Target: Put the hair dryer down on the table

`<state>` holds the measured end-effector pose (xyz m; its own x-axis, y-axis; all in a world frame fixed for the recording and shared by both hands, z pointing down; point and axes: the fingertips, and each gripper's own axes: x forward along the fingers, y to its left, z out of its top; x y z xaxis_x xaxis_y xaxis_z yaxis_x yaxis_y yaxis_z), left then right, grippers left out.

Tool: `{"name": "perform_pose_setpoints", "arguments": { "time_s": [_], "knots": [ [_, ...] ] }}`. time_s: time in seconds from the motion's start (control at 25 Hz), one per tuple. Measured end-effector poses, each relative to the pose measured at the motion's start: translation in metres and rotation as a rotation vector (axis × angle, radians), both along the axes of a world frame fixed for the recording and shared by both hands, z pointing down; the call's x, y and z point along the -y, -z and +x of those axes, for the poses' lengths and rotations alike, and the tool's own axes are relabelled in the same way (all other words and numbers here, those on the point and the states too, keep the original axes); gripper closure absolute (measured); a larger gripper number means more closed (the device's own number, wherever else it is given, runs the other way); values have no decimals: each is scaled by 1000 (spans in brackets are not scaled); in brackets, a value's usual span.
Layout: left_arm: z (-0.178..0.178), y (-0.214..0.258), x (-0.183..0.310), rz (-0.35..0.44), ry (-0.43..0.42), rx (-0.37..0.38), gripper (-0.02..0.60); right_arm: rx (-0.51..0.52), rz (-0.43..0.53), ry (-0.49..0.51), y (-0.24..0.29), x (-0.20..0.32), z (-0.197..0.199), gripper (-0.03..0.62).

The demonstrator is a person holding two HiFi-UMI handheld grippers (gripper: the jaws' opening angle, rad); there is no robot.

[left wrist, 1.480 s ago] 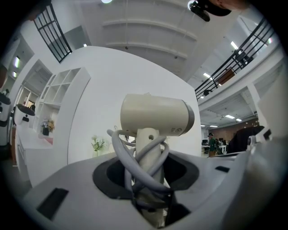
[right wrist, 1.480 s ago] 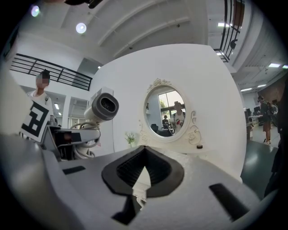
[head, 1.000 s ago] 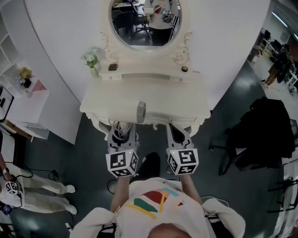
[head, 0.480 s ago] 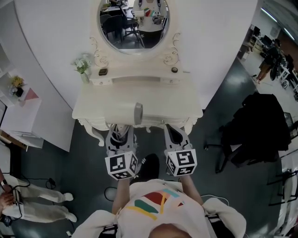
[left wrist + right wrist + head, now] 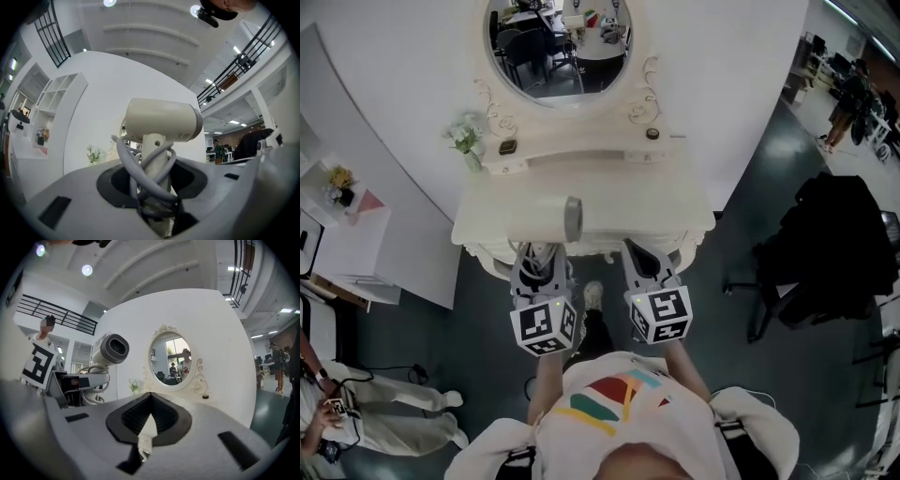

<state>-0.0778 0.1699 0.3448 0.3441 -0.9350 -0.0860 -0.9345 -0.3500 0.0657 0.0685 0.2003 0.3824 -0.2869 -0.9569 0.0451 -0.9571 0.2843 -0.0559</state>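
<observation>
A cream hair dryer point(image 5: 565, 217) with a grey nozzle stands upright over the front part of the white dressing table point(image 5: 661, 202). My left gripper point(image 5: 539, 258) is shut on its handle, which has the grey cord wound round it. In the left gripper view the hair dryer point(image 5: 161, 123) rises straight out of the left gripper point(image 5: 154, 164). My right gripper point(image 5: 640, 258) hovers beside it at the table's front edge, its jaws together with nothing between them. The right gripper view shows the hair dryer point(image 5: 110, 350) to the left of the right gripper point(image 5: 151, 397).
An oval mirror point(image 5: 558, 42) stands at the table's back, with a small flower vase point(image 5: 467, 141) and two small dark items point(image 5: 507, 146) point(image 5: 652, 133) on its raised shelf. A dark chair draped with black cloth point(image 5: 834, 253) stands to the right, and white shelving point(image 5: 342, 225) to the left.
Both grippers have drifted slightly left and forward along the table's front edge. The hair dryer stays upright in the left gripper's hold.
</observation>
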Motion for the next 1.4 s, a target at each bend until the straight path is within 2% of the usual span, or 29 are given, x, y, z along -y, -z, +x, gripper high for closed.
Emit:
{"name": "perform_pose_setpoints", "arguments": {
  "time_s": [0.2,0.36,0.56,0.96,1.4],
  "knots": [
    [4,1,10,5,-8,22,405,-10,-9,28,-3,15,-11,594],
    [1,-4,27,-8,3,8,405,-31,-23,55,-11,27,-18,594],
    [1,-7,49,-29,23,-16,405,-25,-30,19,-12,45,-5,594],
    [7,-17,86,-33,17,12,405,-26,-45,-11,-23,82,2,594],
    [4,-37,153,-75,16,-14,405,-19,-106,-68,-46,142,16,594]
  ]
}}
